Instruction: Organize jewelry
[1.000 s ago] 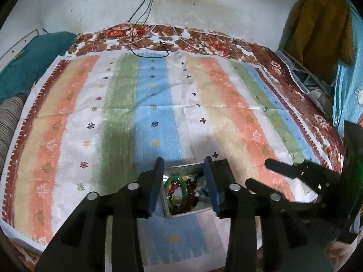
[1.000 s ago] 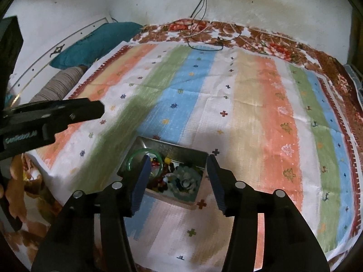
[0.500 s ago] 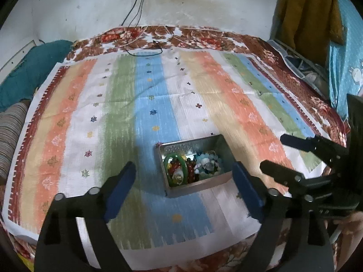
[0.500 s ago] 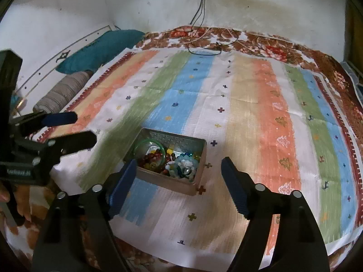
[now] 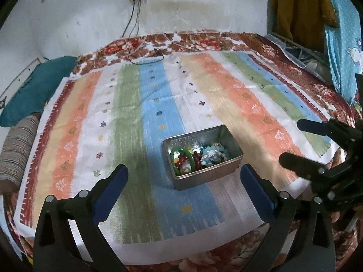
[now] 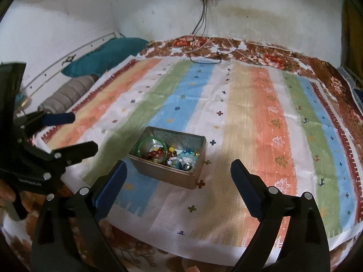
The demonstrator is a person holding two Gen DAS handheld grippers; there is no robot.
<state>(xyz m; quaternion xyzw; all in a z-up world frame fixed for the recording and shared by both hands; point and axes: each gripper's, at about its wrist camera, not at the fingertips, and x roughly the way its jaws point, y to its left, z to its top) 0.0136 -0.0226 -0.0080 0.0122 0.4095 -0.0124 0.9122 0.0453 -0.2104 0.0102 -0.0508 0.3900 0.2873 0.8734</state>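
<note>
An open metal tin [image 5: 229, 170] [image 6: 168, 174] sits on a striped cloth near the bed's front edge. It holds a green bangle [image 5: 181, 155] [image 6: 148, 146], red beads [image 6: 156, 153] and pale blue beads [image 5: 213, 155] [image 6: 186, 158]. My left gripper [image 5: 183, 176] is open wide, empty, raised above and short of the tin. My right gripper [image 6: 178, 172] is open wide, empty, also raised in front of the tin. Each gripper shows at the edge of the other's view: right [image 5: 317, 149], left [image 6: 63, 133].
The striped cloth [image 5: 158, 90] covers a floral bedspread [image 5: 204, 40]. A teal pillow [image 5: 34, 83] and a striped bolster [image 5: 15, 149] lie at the left. Black cables [image 5: 145, 56] trail from a wall socket at the back. Clothes [image 5: 301, 11] hang at the right.
Both grippers have opened from a narrow gap to wide and pulled back and up from the tin. The tin stays on the cloth with the jewelry inside.
</note>
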